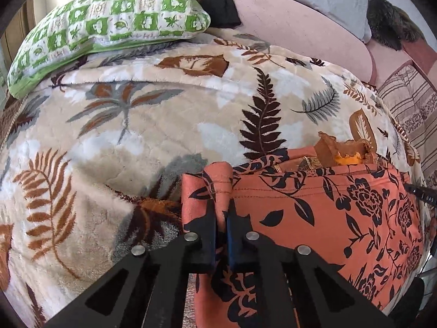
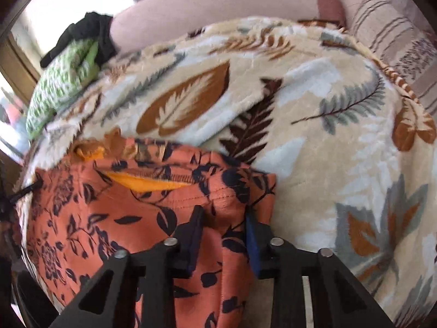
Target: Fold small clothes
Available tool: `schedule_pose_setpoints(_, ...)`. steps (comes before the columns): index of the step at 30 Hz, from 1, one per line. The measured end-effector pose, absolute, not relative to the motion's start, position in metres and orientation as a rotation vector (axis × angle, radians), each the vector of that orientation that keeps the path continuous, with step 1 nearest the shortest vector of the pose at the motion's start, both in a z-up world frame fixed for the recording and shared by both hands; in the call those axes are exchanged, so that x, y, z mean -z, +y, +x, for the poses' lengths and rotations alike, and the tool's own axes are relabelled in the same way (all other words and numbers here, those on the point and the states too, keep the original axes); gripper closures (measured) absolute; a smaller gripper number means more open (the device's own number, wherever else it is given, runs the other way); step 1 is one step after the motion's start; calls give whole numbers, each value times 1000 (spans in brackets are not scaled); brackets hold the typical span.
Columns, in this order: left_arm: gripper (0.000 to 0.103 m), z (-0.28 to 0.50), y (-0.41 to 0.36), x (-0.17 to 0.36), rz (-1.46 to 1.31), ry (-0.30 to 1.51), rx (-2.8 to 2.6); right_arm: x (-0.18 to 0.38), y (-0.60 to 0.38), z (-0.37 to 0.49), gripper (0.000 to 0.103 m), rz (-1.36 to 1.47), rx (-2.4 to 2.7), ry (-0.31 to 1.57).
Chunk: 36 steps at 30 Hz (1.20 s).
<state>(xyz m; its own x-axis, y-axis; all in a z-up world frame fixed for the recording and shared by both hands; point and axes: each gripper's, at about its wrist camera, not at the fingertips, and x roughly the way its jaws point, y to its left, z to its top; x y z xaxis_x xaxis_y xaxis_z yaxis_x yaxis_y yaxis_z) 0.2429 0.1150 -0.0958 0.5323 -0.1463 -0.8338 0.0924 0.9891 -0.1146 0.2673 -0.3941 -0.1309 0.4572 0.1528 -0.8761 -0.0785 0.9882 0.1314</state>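
Note:
An orange garment with black flower print point(image 1: 327, 218) lies on a leaf-patterned blanket point(image 1: 136, 123). My left gripper point(image 1: 221, 205) is shut on the garment's left edge, which bunches up between the fingers. In the right wrist view the same garment point(image 2: 109, 218) fills the lower left, with a yellow lining point(image 2: 147, 181) showing at its opening. My right gripper point(image 2: 222, 213) has its jaws apart around the garment's right edge, cloth lying between the fingers; it looks open. The tip of the right gripper point(image 1: 420, 194) shows at the right edge of the left wrist view.
A green and white checked pillow point(image 1: 109, 24) lies at the blanket's far left, with black cloth point(image 1: 218, 2) behind it. A pink cushion point(image 1: 300, 32) and a striped one point(image 1: 409, 104) lie at the back and right. The blanket point(image 2: 327, 109) spreads right of the garment.

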Motion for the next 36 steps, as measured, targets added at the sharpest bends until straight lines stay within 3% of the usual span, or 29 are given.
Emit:
schedule_pose_setpoints(1, 99, 238, 113, 88, -35, 967, 142, 124, -392, 265, 96, 65, -137, 1068)
schedule_pose_setpoints(4, 99, 223, 113, 60, -5, 844, 115, 84, -395, 247, 97, 40, -88, 910)
schedule_pose_setpoints(6, 98, 232, 115, 65, -29, 858, 105, 77, -409, 246, 97, 86, -44, 869)
schedule_pose_setpoints(10, 92, 257, 116, 112, -37, 1003, 54, 144, -437, 276, 86, 266, -26, 1055)
schedule_pose_setpoints(11, 90, 253, 116, 108, -33, 970, 52, 152, -442, 273, 79, 308, -18, 1050)
schedule_pose_setpoints(12, 76, 248, 117, 102, -26, 949, 43, 149, -446, 266, 75, 333, -11, 1010)
schedule_pose_setpoints(13, 54, 244, 117, 94, -20, 934, 30, 144, -451, 261, 62, 353, -2, 997)
schedule_pose_setpoints(14, 49, 239, 118, 86, -18, 913, 20, 138, -454, 256, 39, 365, 5, 985)
schedule_pose_setpoints(15, 48, 232, 118, 75, -21, 878, 22, 128, -457, 249, 34, 358, 20, 957)
schedule_pose_setpoints(18, 47, 204, 115, 44, -37, 800, 49, 92, -454, 224, 34, 384, -18, 872)
schedule_pose_setpoints(21, 33, 166, 103, 27, -43, 746, 78, 65, -435, 199, 33, 483, -204, 837)
schedule_pose_setpoints(23, 28, 140, 94, 28, -59, 732, 104, 67, -418, 185, 23, 608, -378, 864)
schedule_pose_setpoints(25, 24, 119, 86, 42, -72, 753, 121, 88, -409, 174, 21, 753, -495, 906)
schedule_pose_setpoints(28, 23, 114, 83, 96, -80, 929, 69, 139, -413, 166, 21, 775, -344, 1021)
schedule_pose_setpoints(29, 23, 114, 87, 112, -76, 970, 33, 154, -421, 164, 27, 792, -277, 1041)
schedule_pose_setpoints(36, 24, 83, 104, 84, -80, 859, -33, 104, -402, 133, 22, 771, -425, 915)
